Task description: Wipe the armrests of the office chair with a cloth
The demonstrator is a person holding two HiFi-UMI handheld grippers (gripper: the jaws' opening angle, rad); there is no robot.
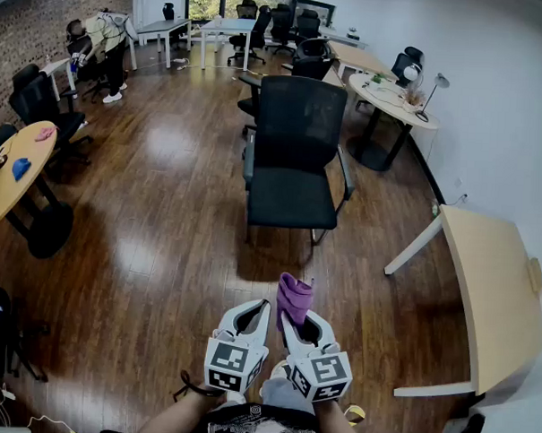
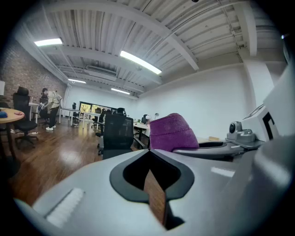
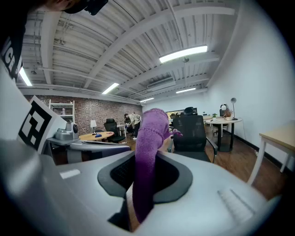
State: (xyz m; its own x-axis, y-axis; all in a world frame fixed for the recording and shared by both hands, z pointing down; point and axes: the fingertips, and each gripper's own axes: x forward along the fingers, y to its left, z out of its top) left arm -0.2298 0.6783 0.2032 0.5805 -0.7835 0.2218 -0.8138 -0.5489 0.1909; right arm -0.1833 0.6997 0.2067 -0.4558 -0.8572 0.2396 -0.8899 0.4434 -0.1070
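A black mesh office chair (image 1: 296, 158) stands on the wood floor ahead of me, back toward me, with a left armrest (image 1: 248, 162) and a right armrest (image 1: 346, 175). Both grippers are low in the head view, well short of the chair. My right gripper (image 1: 293, 318) is shut on a purple cloth (image 1: 293, 296) that sticks up out of its jaws. In the right gripper view the cloth (image 3: 148, 147) rises from the right gripper (image 3: 144, 186) and partly covers the chair (image 3: 192, 134). My left gripper (image 1: 263, 307) sits just left, shut and empty (image 2: 150, 159); the cloth (image 2: 172, 132) shows beside it.
A beige table (image 1: 497, 284) stands close on the right. A round wooden table (image 1: 11, 184) with small items and black chairs is at the left. A white round table (image 1: 393, 100) with a lamp sits behind the chair. A person (image 1: 98, 38) is far back left.
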